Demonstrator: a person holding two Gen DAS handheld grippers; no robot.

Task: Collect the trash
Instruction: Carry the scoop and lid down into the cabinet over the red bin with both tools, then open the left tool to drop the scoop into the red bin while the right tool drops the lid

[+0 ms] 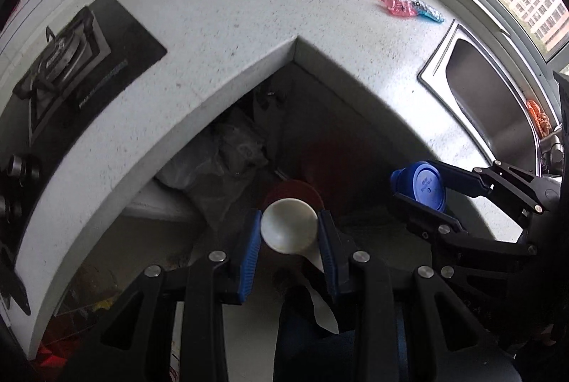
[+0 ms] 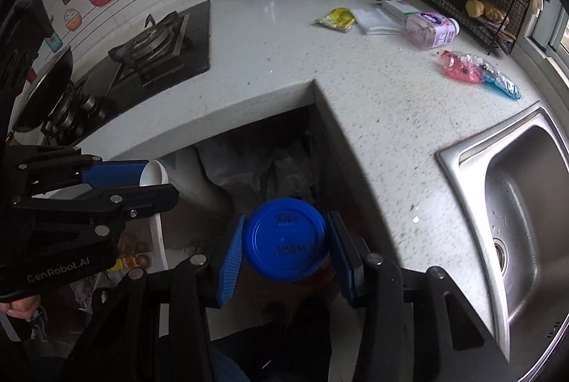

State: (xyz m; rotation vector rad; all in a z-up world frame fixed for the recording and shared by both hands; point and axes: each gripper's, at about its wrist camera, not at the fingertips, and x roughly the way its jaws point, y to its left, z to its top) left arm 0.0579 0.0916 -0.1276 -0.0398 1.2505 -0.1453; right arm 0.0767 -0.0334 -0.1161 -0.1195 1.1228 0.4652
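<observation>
Both grippers pinch trash above the red bin (image 1: 295,191) below: left gripper (image 1: 288,232) a white cup (image 1: 288,229), right gripper (image 2: 284,239) a blue-capped container (image 2: 284,238).

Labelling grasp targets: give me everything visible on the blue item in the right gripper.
The blue container is round and looks like plastic, with small embossed text on the flat circular face turned toward the camera; whether that face is lid or base is unclear. It is clamped between the right gripper's blue ribbed pads, one on each side. It hangs off the white countertop, over the dim gap at the inner corner. The left wrist view shows a stepped blue side.
</observation>
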